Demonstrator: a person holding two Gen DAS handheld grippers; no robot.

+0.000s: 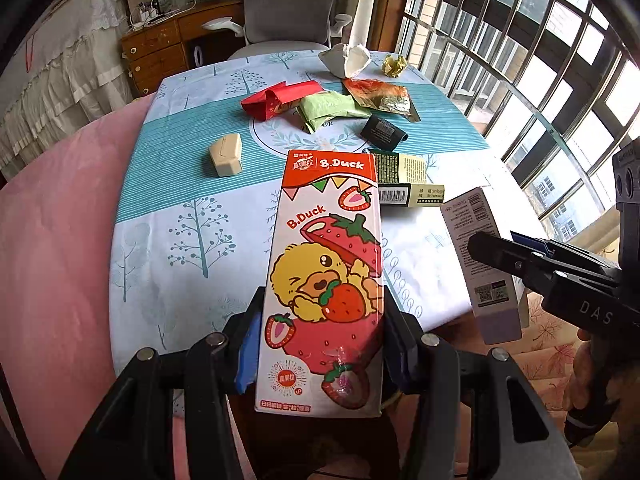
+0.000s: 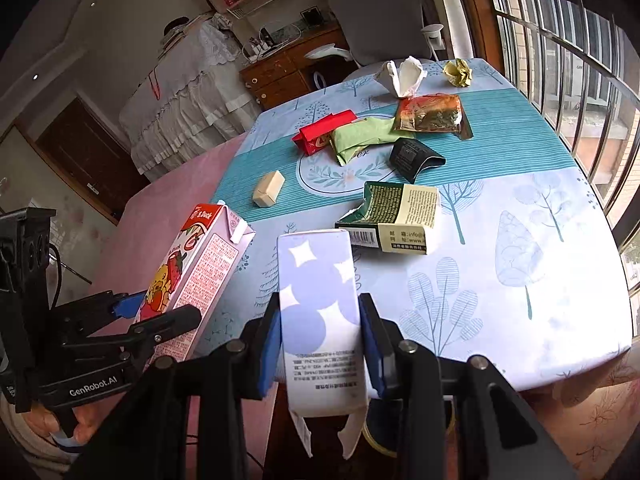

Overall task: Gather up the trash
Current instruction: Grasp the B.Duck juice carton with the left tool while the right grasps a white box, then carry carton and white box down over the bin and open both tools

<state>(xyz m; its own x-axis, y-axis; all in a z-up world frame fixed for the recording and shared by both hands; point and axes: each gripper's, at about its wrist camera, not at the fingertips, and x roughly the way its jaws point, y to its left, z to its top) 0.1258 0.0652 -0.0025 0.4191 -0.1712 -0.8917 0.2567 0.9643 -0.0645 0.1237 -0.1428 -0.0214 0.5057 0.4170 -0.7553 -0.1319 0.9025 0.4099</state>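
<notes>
**Q:** Held in the left tongs [image 1: 320,344]?

**A:** Clamped on a strawberry milk carton [image 1: 324,280], lifted clear of the bench [image 1: 168,208] at its near edge. Gripped low on the body, both blue pads pressed to the sides.

**Q:** And the right tongs [image 2: 320,344]?

**A:** Closed on a pale purple box [image 2: 320,308], bottom flaps hanging open below the pads. Likewise raised off the cloth, just beside the carton.

**Q:** Left behind on the bench?

**A:** Plenty. Torn green-and-cream box [image 2: 394,216] nearest; farther back a black wrapper [image 2: 414,158], a small beige block [image 2: 269,189], a red packet [image 2: 322,130], a green pouch [image 2: 362,138], an orange foil sachet [image 2: 430,114], a crumpled tissue [image 2: 402,74] and a yellow paper ball [image 2: 459,73].

**Q:** Stage of the job?

**A:** Early, by the look of it: two pieces picked up, none yet binned, most of the litter untouched.

**Q:** Needed next?

**A:** Probably carrying both loads to a bin, none visible in either view, then letting go. Care called for with the purple box: open flaps, light card, easily crushed or slipped.
</notes>
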